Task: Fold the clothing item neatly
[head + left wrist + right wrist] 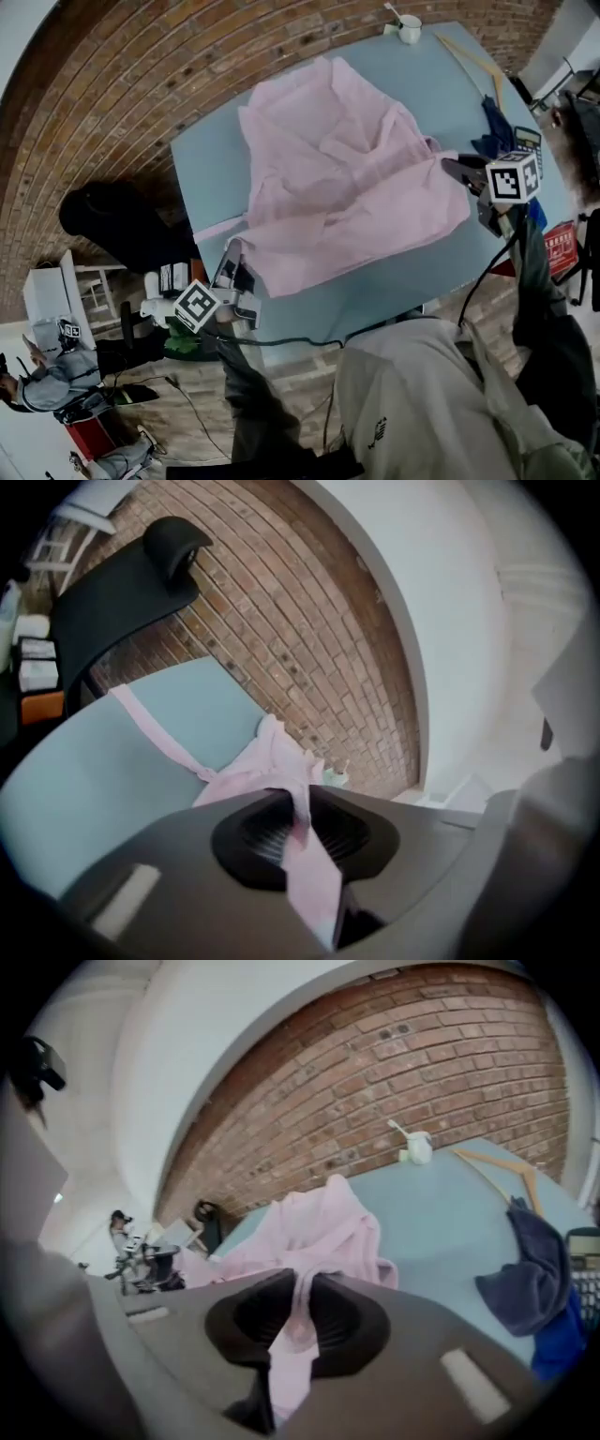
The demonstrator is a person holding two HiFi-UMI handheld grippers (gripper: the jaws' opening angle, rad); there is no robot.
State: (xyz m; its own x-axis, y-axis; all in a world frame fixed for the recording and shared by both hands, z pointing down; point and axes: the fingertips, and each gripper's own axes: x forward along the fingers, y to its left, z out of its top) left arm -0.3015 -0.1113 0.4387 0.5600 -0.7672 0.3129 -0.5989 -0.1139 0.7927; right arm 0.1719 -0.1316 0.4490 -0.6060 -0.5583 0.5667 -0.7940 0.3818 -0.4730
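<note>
One pale pink garment (347,178) of thin, softly crinkled fabric is spread in rumpled folds over the middle of a smooth, matt, light blue worktop (422,272), with its near hem brought close to the front edge. The garment is held at two places. At its near left corner a pinch of cloth is clamped by the left gripper (232,258), and at its right side a second pinch is clamped by the right gripper (452,169). In the left gripper view the ribbed black fingers (258,832) are seen clenched on a flat strip of the pink fabric, and one narrow pink band (150,726) is drawn taut from the garment across the worktop. In the right gripper view the two rounded black fingers (253,1321) are likewise clenched on a limp fold of the same fabric. Toward the far and right edges of the worktop are set one small white cup (409,30), one pale wooden coat hanger (473,56) and one crumpled dark blue cloth (492,127). A rough red brick wall (422,1063) is seen behind, and one black chair (122,583) beside the worktop.
</note>
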